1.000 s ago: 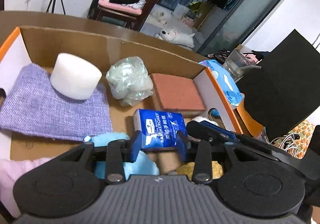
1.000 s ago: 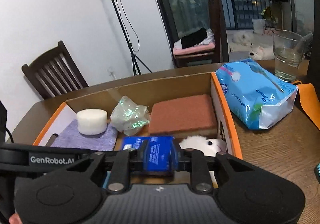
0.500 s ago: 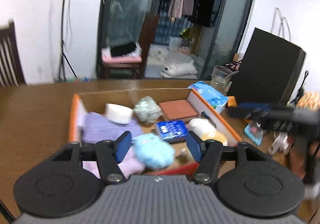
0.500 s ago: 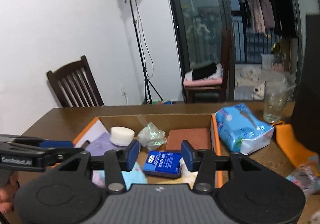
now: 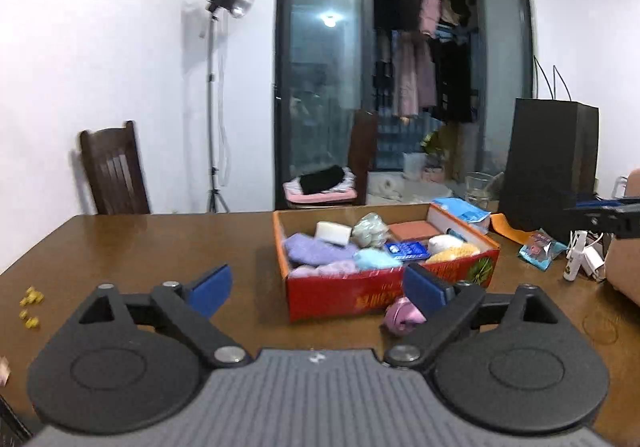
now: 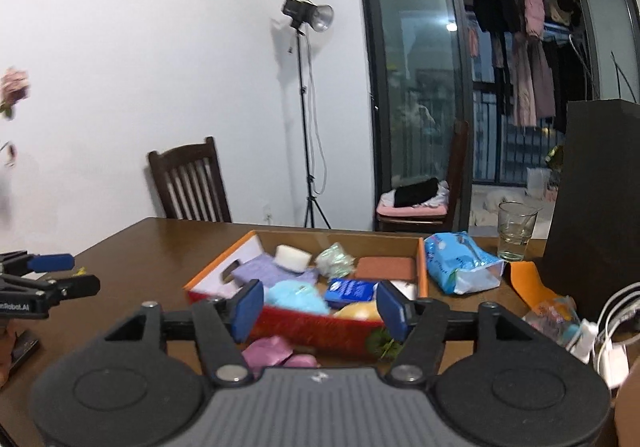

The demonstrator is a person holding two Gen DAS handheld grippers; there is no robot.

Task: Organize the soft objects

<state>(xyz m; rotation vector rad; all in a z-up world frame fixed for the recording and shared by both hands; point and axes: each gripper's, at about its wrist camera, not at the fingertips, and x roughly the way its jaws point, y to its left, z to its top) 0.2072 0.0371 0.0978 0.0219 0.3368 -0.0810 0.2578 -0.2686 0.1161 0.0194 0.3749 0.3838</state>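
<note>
- the left gripper [image 5: 318, 289] hangs above the wooden table [image 5: 160, 243], jaws spread wide with nothing between them, near side of the box.
- the right gripper [image 6: 320, 305] is also raised over the table, jaws spread and holding nothing; the box's near wall shows between its blue pads.
- the cardboard box [image 5: 360, 293], red on its near wall and orange on its rim, sits on the table to the right of the left view's centre.
- inside it: a purple cloth [image 5: 316, 251] at the left, a white foam block [image 5: 333, 233] resting on the cloth's far edge, a crumpled clear bag [image 5: 370, 235] beside that, and a brown sponge [image 5: 412, 231] at the far right.
- nearer in the box lie a light blue fluffy ball [image 5: 376, 259], a blue tissue pack [image 5: 406, 249], a white fluffy ball [image 5: 444, 243] and a yellow soft thing [image 5: 452, 253].
- a pink cloth [image 6: 276, 353] lies on the table just outside the box's near wall.
- a blue wipes packet [image 6: 460, 261] lies right of the box, with a drinking glass [image 6: 514, 225] farther off.
</note>
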